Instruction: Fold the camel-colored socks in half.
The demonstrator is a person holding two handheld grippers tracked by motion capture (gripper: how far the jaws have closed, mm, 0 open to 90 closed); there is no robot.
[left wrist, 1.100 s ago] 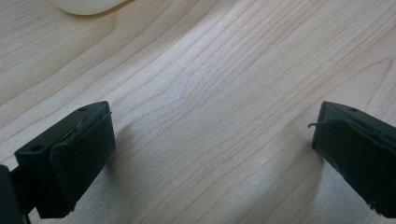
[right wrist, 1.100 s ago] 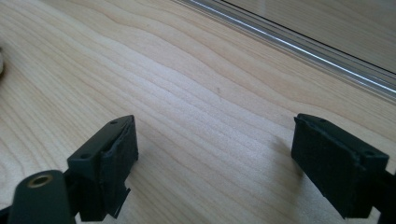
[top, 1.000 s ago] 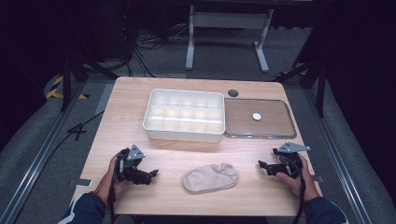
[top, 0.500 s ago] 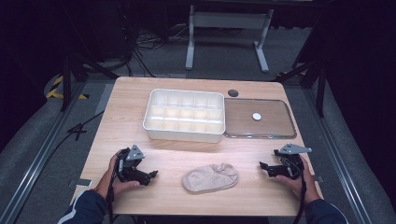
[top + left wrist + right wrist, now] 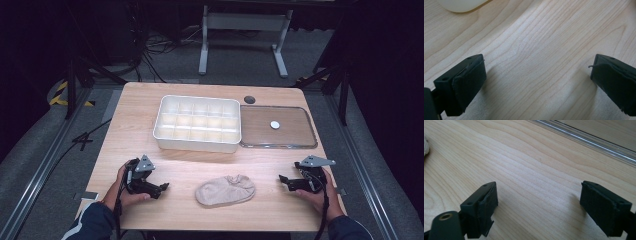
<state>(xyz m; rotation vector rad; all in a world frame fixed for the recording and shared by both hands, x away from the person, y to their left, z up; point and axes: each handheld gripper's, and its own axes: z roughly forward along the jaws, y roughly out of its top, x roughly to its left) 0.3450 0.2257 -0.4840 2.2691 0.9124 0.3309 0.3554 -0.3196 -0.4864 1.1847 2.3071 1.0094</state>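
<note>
We've got the left gripper (image 5: 161,188) near the tabletop's front-left corner, jaws spread wide w/ nothing between them; in the left gripper view (image 5: 537,82) there's just bare wood between the two pads, tips low over the surface, contact can't be told. Right gripper (image 5: 283,181) sits near the front-right corner, jaws also wide apart and empty; in the right gripper view (image 5: 537,205) we see only wood grain between them.

The sock (image 5: 225,189), beige, lies flat by the front edge, approx. midway between both grippers, apart from each. Its edge peeks in at the left border of the right gripper view (image 5: 425,147).

Containers: the white divided tray (image 5: 198,144) sits toward the back edge, center-left; its compartments look empty as far as we can see. A corner of it shows at the top of the left gripper view (image 5: 461,5). Just beside it on the right, touching or nearly so, lies the clear lid (image 5: 260,131) flat on the wood, w/ a small white knob (image 5: 274,124) at its middle. A dark round grommet (image 5: 249,99) sits by the back edge behind the lid.
</note>
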